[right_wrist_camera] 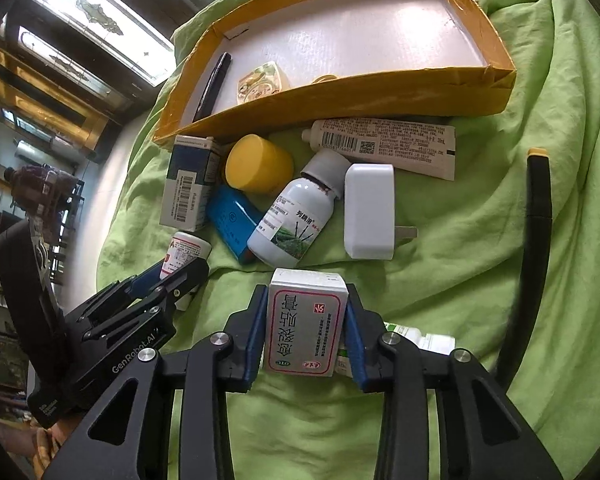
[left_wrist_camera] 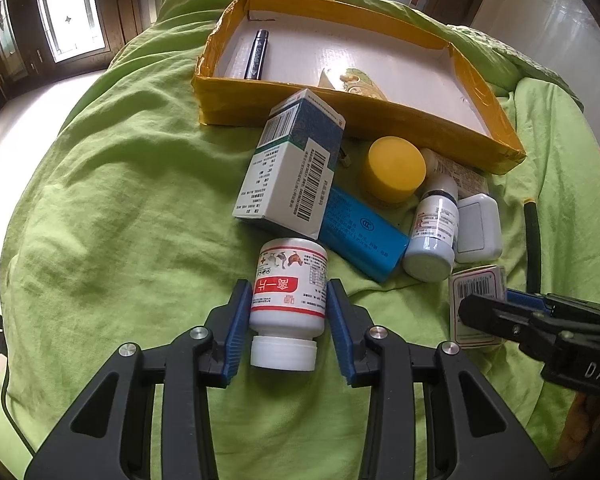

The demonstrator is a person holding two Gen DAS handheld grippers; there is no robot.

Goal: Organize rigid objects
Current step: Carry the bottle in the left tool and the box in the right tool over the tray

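My left gripper (left_wrist_camera: 288,284) is shut on a white pill bottle (left_wrist_camera: 288,300) with a red label, its white cap toward the camera. The blue pads press both sides of the bottle. In the right wrist view, my right gripper (right_wrist_camera: 306,288) is shut on a small white medicine box (right_wrist_camera: 304,328) with red print, blue pads against its two sides. The left gripper (right_wrist_camera: 180,276) shows at the left there, the right gripper (left_wrist_camera: 484,304) at the right edge of the left wrist view. A yellow cardboard tray (left_wrist_camera: 260,98) lies beyond, holding a black pen (left_wrist_camera: 257,54) and a yellowish packet (left_wrist_camera: 356,80).
Between the grippers and the tray lie a blue-and-white carton (left_wrist_camera: 292,168), a yellow-lidded jar (left_wrist_camera: 394,168), a blue battery pack (left_wrist_camera: 360,232), a white bottle (left_wrist_camera: 434,228), a white charger (right_wrist_camera: 368,208) and a tube (right_wrist_camera: 384,142). A black yellow-tipped handle (right_wrist_camera: 538,200) lies right. Green sheet (left_wrist_camera: 120,200) covers everything.
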